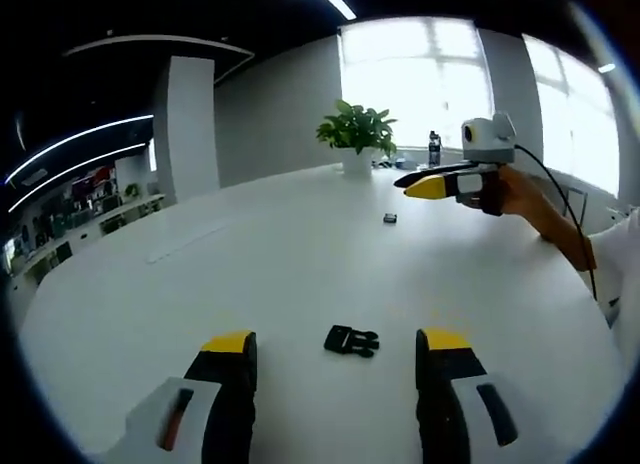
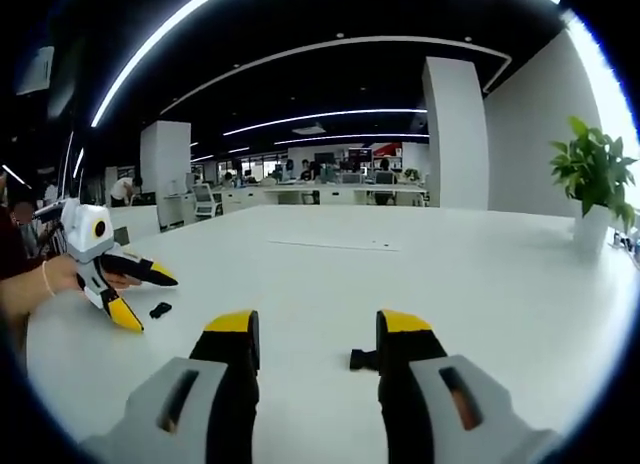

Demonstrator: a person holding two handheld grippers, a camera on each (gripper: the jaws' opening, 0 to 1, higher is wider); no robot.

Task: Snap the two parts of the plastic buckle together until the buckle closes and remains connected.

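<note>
white table, potted plant, bottle

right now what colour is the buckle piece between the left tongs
Black; the buckle piece shows best in the left gripper view, lying on the white table.

Left tool, right tool: black jaws, yellow tips, grey bodies; thin bracelet on wrist.

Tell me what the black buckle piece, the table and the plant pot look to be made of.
The buckle piece looks like moulded black plastic, fairly matte, with thin prongs. The table has a smooth white top with a soft sheen, likely laminate, though the look leaves it open. The plant pot is plain white, ceramic or plastic; I cannot tell which.
</note>
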